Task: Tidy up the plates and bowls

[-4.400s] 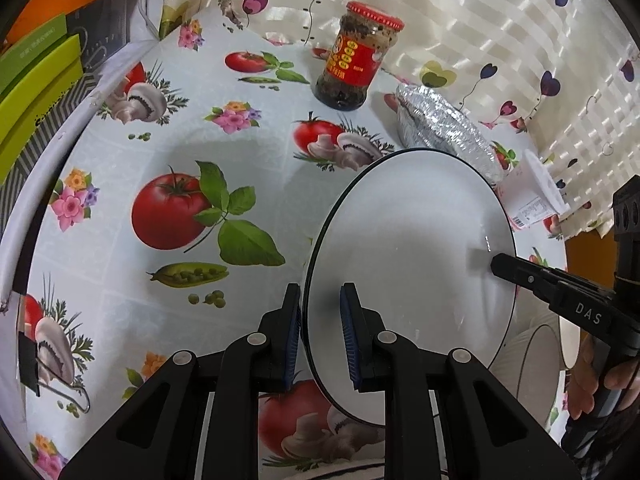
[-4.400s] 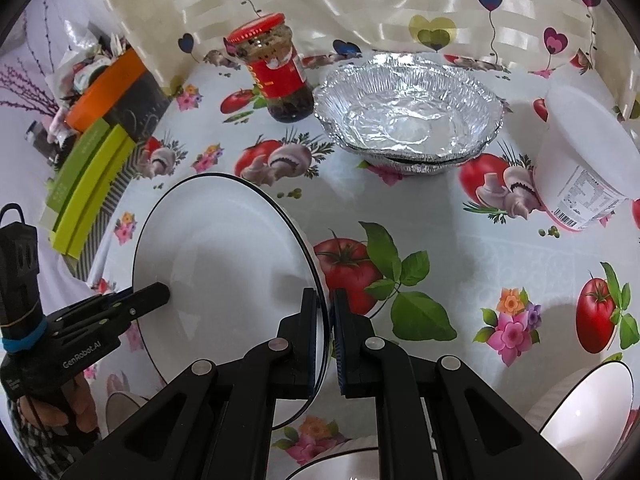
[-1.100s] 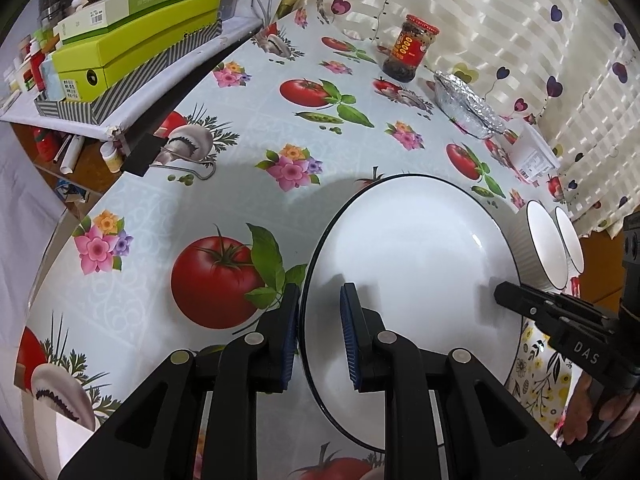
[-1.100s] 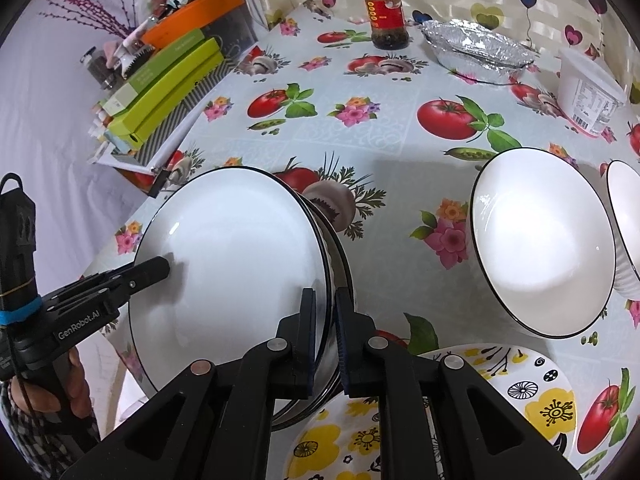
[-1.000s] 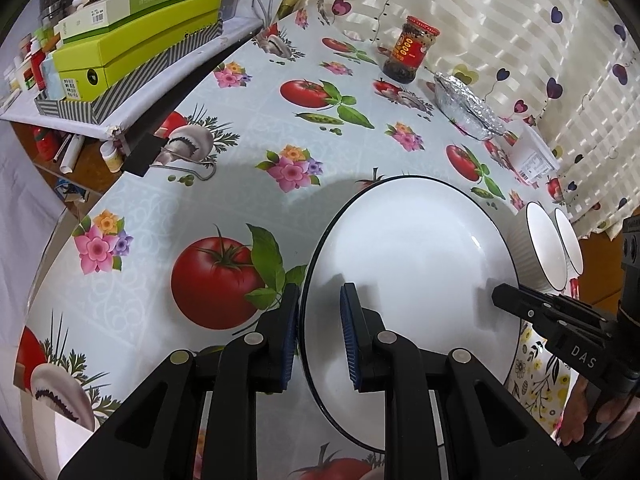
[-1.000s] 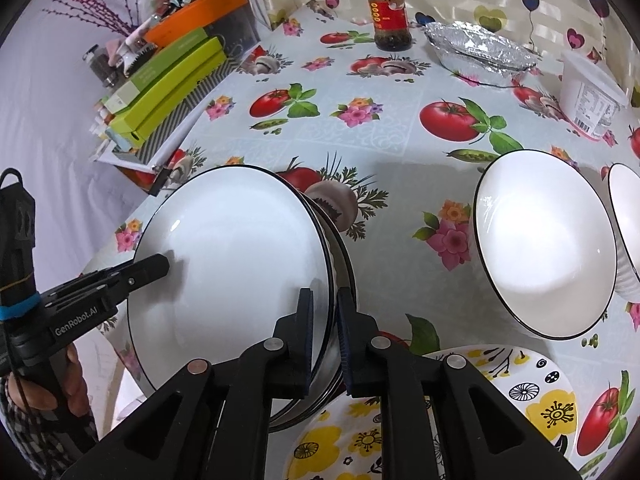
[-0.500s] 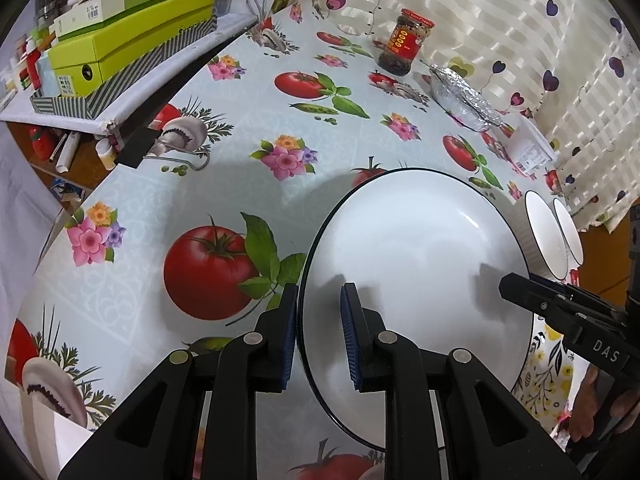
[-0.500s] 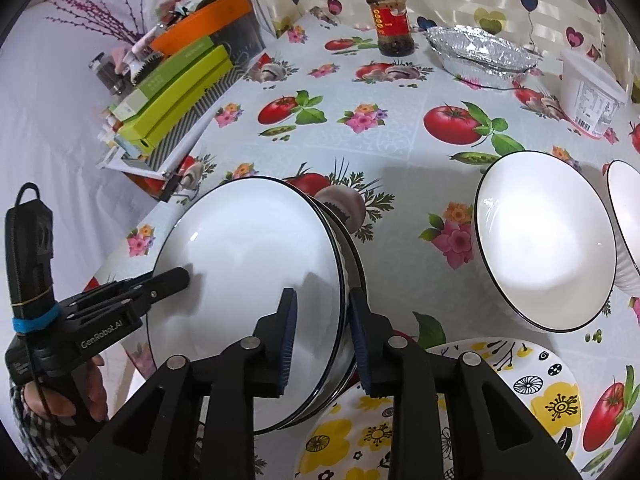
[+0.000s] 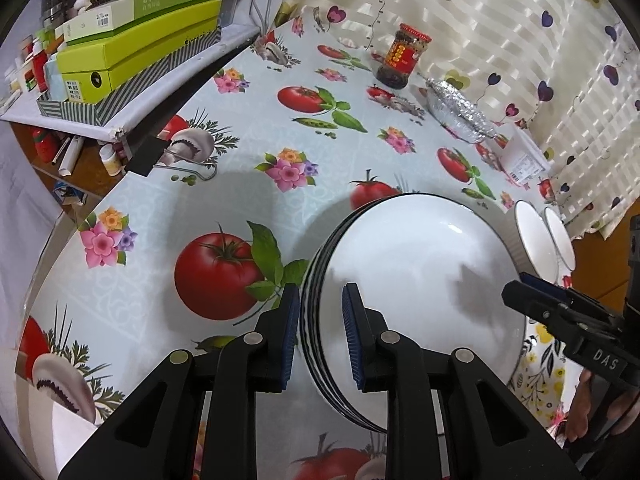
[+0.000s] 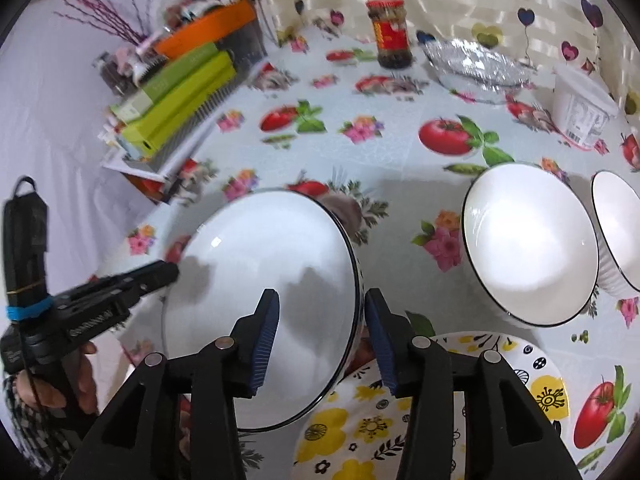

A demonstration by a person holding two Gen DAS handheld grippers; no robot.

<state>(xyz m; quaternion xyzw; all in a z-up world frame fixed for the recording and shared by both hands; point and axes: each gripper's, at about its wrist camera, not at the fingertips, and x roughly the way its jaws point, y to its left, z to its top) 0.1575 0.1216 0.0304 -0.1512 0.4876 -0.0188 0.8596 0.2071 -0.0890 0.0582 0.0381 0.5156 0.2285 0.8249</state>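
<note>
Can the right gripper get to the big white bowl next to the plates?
Probably yes. The right gripper has just been opening around the stacked plates' rim, pads clear of it. The big white bowl sits open-topped beside it, with only bare tablecloth between.

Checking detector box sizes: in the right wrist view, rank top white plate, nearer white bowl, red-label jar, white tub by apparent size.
1. top white plate, though it's nearest the camera
2. nearer white bowl
3. white tub
4. red-label jar, farthest back, so real size is unsure
</note>
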